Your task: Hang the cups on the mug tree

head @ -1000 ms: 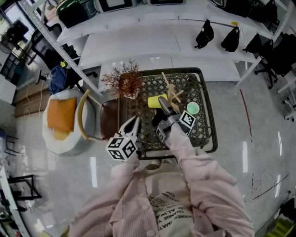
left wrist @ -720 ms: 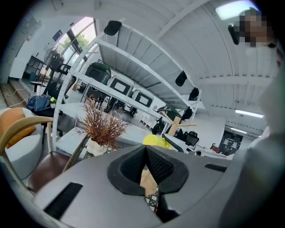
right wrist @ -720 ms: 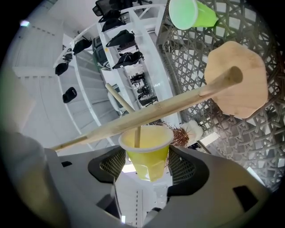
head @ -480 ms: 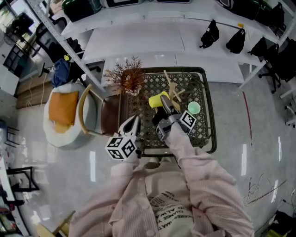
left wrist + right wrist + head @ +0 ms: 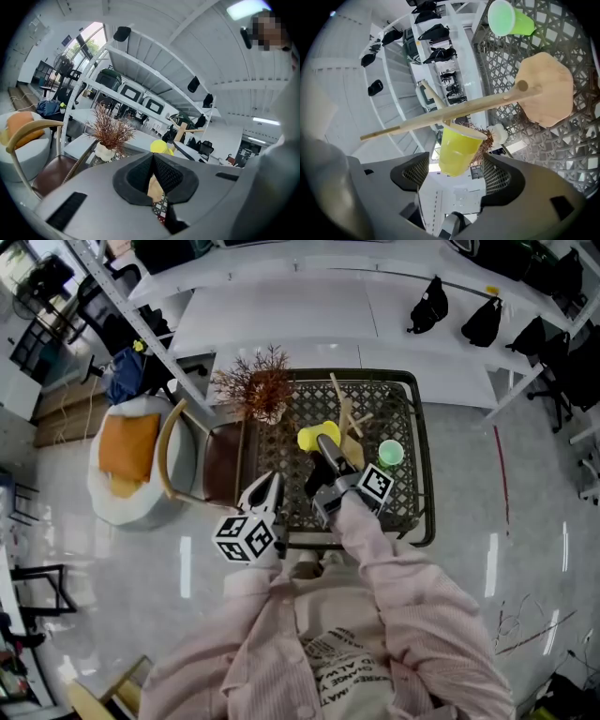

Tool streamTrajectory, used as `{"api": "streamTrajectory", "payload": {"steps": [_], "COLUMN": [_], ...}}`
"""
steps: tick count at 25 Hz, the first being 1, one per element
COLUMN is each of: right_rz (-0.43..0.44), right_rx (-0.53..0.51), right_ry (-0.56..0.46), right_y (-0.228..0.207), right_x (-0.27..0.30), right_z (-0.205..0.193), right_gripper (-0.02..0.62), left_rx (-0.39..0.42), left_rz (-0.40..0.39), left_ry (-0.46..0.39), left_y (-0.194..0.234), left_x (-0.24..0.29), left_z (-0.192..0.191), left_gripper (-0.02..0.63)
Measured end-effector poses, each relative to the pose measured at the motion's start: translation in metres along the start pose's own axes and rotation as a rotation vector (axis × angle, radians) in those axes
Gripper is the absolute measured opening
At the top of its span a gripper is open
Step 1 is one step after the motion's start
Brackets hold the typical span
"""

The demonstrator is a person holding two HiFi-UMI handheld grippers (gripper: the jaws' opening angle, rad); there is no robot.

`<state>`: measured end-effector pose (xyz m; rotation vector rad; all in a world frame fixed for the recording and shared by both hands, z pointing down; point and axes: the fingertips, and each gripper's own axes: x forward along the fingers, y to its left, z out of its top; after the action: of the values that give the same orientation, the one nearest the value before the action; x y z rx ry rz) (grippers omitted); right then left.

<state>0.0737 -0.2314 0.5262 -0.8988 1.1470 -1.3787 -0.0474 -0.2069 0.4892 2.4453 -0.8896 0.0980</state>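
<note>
head view: a person in a pink shirt looks down at a dark lattice table [image 5: 424,486] and holds a gripper in each hand. the right gripper [image 5: 322,448] reaches out over the table to a yellow cup [image 5: 312,436], which sits just beside the wooden mug tree [image 5: 349,422] near the middle of the table. a green cup [image 5: 390,454] lies on the table to the right of the mug tree, apart from it. a dried plant in a white pot [image 5: 259,392] stands at the table's far left corner, and a chair with a brown seat [image 5: 221,474] is just beside the table's left edge. the left gripper [image 5: 269,481] is held at the near left corner of the table, away from both cups. right gripper view: the yellow cup hangs with its rim against a long peg of the mug tree, and its bottom end points into the gap between the 2 jaws. the jaws are spread wide and have just been opening; the cup is between them, but neither pad touches it. the mug tree's round base rests on the lattice, and the green cup lies on its side beyond it. left gripper view: the 2 jaws are pressed together with nothing pinched in them, and the plant, the yellow cup and the mug tree show beyond their tips.
</note>
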Motion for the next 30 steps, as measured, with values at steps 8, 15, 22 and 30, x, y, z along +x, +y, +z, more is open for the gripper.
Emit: {"api": "streamTrajectory", "payload": {"steps": [8, 15, 22, 30], "right_rz": [-0.015, -0.077, -0.157, -0.313], "right_rx": [-0.12, -0.282, -0.629, -0.846], "right_ry": [0.071, 0.047, -0.024, -0.132], "right_y": [0.006, 0.006, 0.011, 0.003], "right_x": [-0.018, -0.049, -0.082, -0.131], "right_z": [-0.009, -0.006, -0.009, -0.015], "right_gripper": [0.313, 0.311, 0.311, 0.311], "left_rx": [-0.017, 0.005, 0.039, 0.042], "left_rz": [-0.007, -0.09, -0.202, -0.313], "left_ry": [0.011, 0.057, 0.14, 0.218], "left_y": [-0.008, -0.023, -0.032, -0.042], "left_x": [-0.002, 0.002, -0.008, -0.025], "left_z": [-0.013, -0.016, -0.031, -0.051], "left_gripper": [-0.002, -0.002, -0.002, -0.002]}}
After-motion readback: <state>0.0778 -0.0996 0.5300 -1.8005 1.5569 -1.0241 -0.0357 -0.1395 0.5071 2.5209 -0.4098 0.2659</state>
